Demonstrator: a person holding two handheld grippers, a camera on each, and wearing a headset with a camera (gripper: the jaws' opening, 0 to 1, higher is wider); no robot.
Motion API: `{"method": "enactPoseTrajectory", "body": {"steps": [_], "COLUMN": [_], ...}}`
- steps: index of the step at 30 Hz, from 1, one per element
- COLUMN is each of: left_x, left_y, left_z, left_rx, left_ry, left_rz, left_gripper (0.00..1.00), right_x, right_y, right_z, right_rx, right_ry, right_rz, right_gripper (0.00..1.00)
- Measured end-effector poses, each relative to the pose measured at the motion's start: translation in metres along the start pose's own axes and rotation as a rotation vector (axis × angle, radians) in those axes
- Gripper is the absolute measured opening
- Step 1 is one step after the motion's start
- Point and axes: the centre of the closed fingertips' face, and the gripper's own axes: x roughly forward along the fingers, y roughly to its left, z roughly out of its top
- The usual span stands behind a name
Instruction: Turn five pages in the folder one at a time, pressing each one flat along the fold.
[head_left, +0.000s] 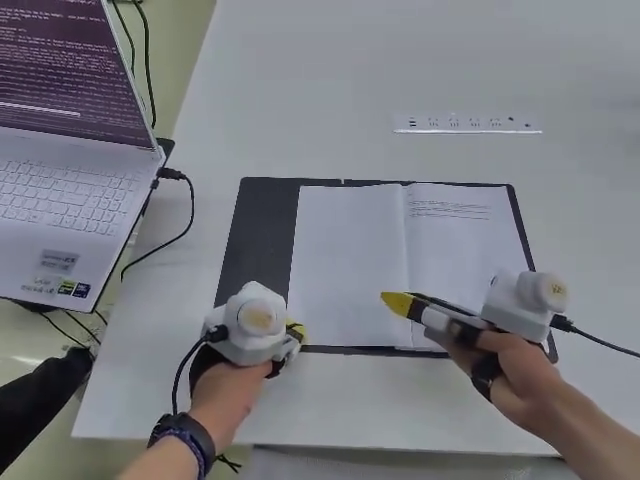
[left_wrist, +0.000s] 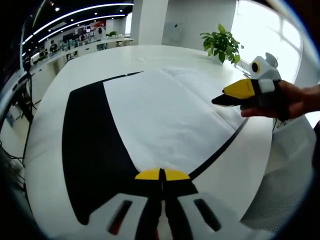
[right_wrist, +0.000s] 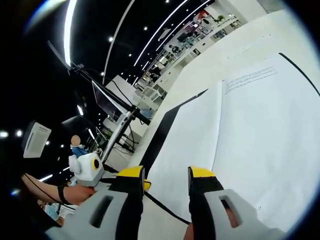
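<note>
The black folder (head_left: 262, 240) lies open on the white table (head_left: 300, 90). A blank white page (head_left: 345, 260) lies left of the fold, and a page with a few printed lines (head_left: 455, 250) lies to its right. My left gripper (head_left: 293, 333) is shut and empty at the folder's near left edge, its yellow tips over the black cover (left_wrist: 85, 150). My right gripper (head_left: 395, 302) is open, held just above the pages near the bottom of the fold and pointing left. Its jaws (right_wrist: 166, 172) stand apart with nothing between them. The right gripper (left_wrist: 240, 92) also comes in from the right in the left gripper view.
An open laptop (head_left: 60, 150) sits at the far left with cables (head_left: 180, 215) running toward the folder. A white power strip (head_left: 467, 124) lies beyond the folder. The table's near edge (head_left: 330, 440) is just behind my hands. A potted plant (left_wrist: 222, 45) stands at the far side.
</note>
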Motion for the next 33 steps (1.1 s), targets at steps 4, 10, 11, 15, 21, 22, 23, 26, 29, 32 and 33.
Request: {"method": "enactPoseTrajectory", "body": {"steps": [4,10,11,15,21,22,23,26,29,32,33], "left_x": [0.000,0.001,0.001,0.001,0.000,0.000,0.000,0.000,0.000,0.001,0.001], "left_y": [0.001,0.001,0.001,0.002,0.002,0.002,0.002,0.001,0.001,0.001,0.002], "left_z": [0.000,-0.001,-0.001,0.000,-0.001,-0.001,-0.001,-0.001,-0.001,0.000,0.000], "left_rx": [-0.012,-0.005,-0.005,-0.017,-0.021,-0.023,-0.025,-0.019,-0.014,-0.022,-0.024], "left_ry": [-0.004,-0.001,-0.002,-0.019,-0.026,-0.028,-0.034,-0.040,-0.036,-0.040,-0.040], "left_rz": [0.003,0.005,0.005,0.013,0.017,0.015,0.011,0.003,0.003,0.001,0.001], "left_gripper": [0.00,0.00,0.00,0.00,0.00,0.00,0.00,0.00,0.00,0.00,0.00], "right_x": [0.008,0.019,0.021,0.027,0.032,0.033,0.033,0.035,0.037,0.039,0.039], "right_y": [-0.006,-0.014,-0.016,-0.026,-0.036,-0.038,-0.036,-0.035,-0.036,-0.039,-0.041], "right_z": [0.003,0.008,0.010,0.018,0.028,0.029,0.031,0.034,0.035,0.038,0.040], "right_rx": [0.003,-0.009,-0.020,-0.028,-0.020,-0.023,-0.023,-0.010,-0.014,-0.001,0.009], "right_ry": [0.000,0.024,0.028,0.029,0.017,0.011,0.005,-0.007,-0.009,-0.020,-0.030], "right_rz": [-0.008,-0.018,-0.019,-0.035,-0.047,-0.049,-0.055,-0.062,-0.067,-0.072,-0.077], "right_gripper": [0.31,0.28,0.28,0.25,0.22,0.21,0.21,0.19,0.15,0.09,0.06]}}
